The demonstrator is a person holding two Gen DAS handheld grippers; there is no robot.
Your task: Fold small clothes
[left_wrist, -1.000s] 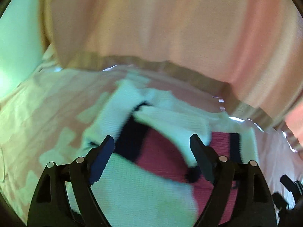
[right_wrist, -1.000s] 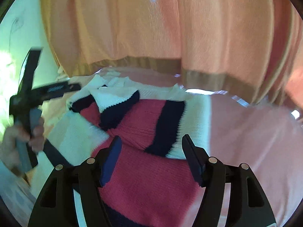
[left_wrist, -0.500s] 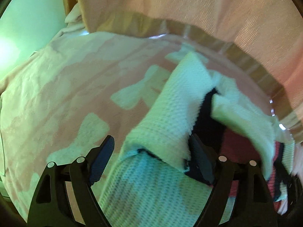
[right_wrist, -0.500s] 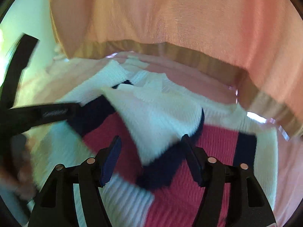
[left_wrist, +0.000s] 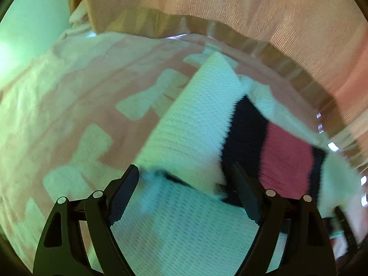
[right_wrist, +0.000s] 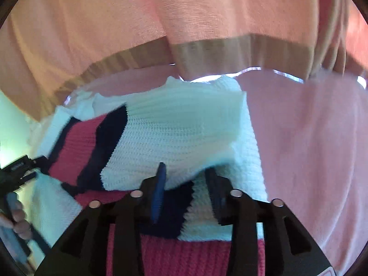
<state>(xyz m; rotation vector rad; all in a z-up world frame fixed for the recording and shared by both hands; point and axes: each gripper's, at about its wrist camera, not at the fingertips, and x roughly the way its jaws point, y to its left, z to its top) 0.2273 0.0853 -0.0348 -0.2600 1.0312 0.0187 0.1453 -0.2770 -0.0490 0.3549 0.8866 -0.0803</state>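
Observation:
A knit sweater with white, navy and pink stripes (left_wrist: 283, 151) lies on a pink patterned bedsheet (left_wrist: 69, 105). A white sleeve (left_wrist: 200, 119) is folded over its body. My left gripper (left_wrist: 184, 184) is open, its jaws on either side of the sleeve's cuff end. In the right wrist view the sweater (right_wrist: 179, 133) fills the middle, and my right gripper (right_wrist: 186, 184) is partly closed, with the edge of a white folded layer between its jaws. The left gripper shows at the left edge (right_wrist: 16, 172).
A peach curtain with a tan hem (left_wrist: 230, 11) hangs along the far side of the bed; it also shows in the right wrist view (right_wrist: 207, 23). Plain pink sheet (right_wrist: 310, 138) lies right of the sweater. A pale green wall (left_wrist: 27, 23) is at the far left.
My left gripper has moved left and lower onto the white sleeve. My right gripper has swung right to the sweater's white side, and its jaws have narrowed around the fabric edge.

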